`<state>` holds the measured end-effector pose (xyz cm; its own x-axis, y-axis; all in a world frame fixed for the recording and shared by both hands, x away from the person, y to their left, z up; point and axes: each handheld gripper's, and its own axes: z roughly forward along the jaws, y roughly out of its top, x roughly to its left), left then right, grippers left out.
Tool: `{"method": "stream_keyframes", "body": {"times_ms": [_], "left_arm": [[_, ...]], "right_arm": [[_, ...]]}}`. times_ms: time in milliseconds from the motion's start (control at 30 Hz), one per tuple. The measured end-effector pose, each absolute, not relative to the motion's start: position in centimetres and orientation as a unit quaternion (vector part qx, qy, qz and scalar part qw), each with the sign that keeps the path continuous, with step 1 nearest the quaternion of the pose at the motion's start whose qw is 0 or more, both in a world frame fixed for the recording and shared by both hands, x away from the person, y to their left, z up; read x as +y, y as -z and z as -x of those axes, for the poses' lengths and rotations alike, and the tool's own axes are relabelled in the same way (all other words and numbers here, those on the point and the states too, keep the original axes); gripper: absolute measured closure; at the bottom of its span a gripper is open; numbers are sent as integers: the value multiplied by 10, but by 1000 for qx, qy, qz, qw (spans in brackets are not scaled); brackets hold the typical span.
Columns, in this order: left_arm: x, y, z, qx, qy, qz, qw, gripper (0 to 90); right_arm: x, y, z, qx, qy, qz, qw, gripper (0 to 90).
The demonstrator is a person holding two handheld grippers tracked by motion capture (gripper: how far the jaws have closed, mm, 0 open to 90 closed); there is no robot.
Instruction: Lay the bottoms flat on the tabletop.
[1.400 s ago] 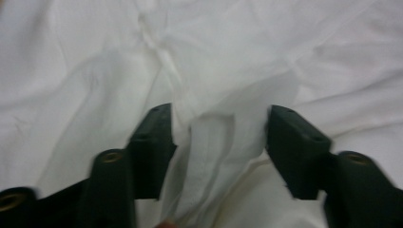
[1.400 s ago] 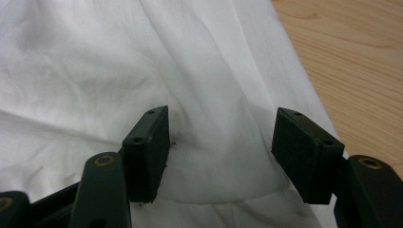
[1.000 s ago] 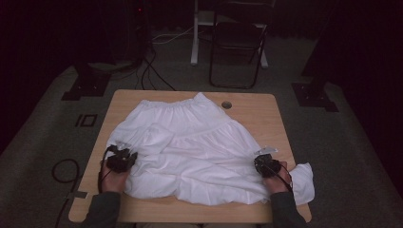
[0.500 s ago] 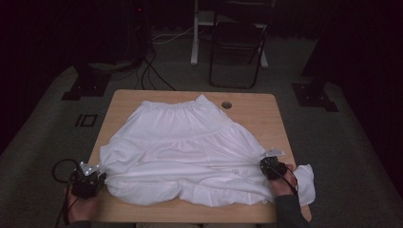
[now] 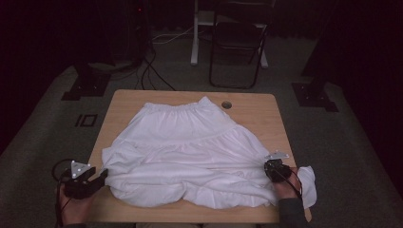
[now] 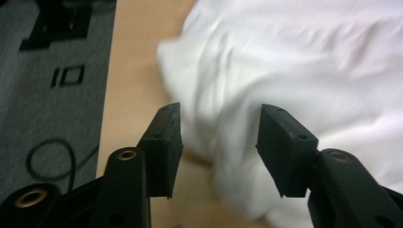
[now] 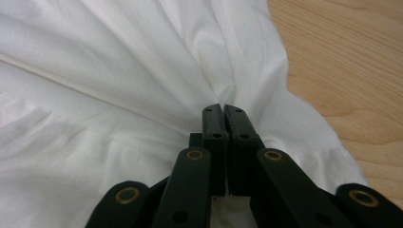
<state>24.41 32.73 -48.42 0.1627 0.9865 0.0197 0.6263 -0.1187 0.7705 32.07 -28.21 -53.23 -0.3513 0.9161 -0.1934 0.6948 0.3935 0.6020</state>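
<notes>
Wooden table [image 5: 266, 107]: near edge cut off by the frame. White tiered skirt [image 5: 190, 152] spread flat across it, waistband at the far side, right hem corner hanging past the edge. Right gripper [image 5: 274, 170] clamped on bunched hem fabric, pads buried in folds. Left gripper [image 5: 102, 175] off the table's left edge; jaws just opened, nothing between them, skirt edge blurred beyond.

The high view is dim, its dark room fading to black at the edges; the white cotton skirt [image 5: 190, 156] is brightest. In the left gripper view the cloth is blurred. The right gripper view is evenly lit and sharp, without glare
</notes>
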Motion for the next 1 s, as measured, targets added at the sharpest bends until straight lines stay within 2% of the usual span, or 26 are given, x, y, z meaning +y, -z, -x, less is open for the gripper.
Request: {"method": "stream_keyframes", "body": {"times_ms": [167, 300, 500, 667, 733, 833, 1000], "left_arm": [[311, 467, -260, 564, -287, -696, 339, 481], [284, 466, -283, 535, -281, -721, 339, 475], [236, 481, -323, 506, -257, -758, 321, 473], [209, 510, -344, 494, -245, -790, 268, 475], [212, 521, -345, 503, -250, -792, 238, 541], [229, 529, -336, 518, -244, -785, 237, 753], [265, 528, -309, 538, -276, -767, 214, 779]], "right_arm": [[-283, 533, -320, 792, -218, -509, 258, 876], [-282, 533, -321, 791, -217, -509, 259, 875], [-282, 533, -321, 790, -219, -510, 259, 875], [-283, 533, -321, 790, -221, -510, 258, 875], [-283, 533, -321, 789, -221, -511, 259, 879], [-282, 534, -320, 790, -218, -508, 264, 886], [-282, 533, -318, 793, -210, -507, 265, 889]]}}
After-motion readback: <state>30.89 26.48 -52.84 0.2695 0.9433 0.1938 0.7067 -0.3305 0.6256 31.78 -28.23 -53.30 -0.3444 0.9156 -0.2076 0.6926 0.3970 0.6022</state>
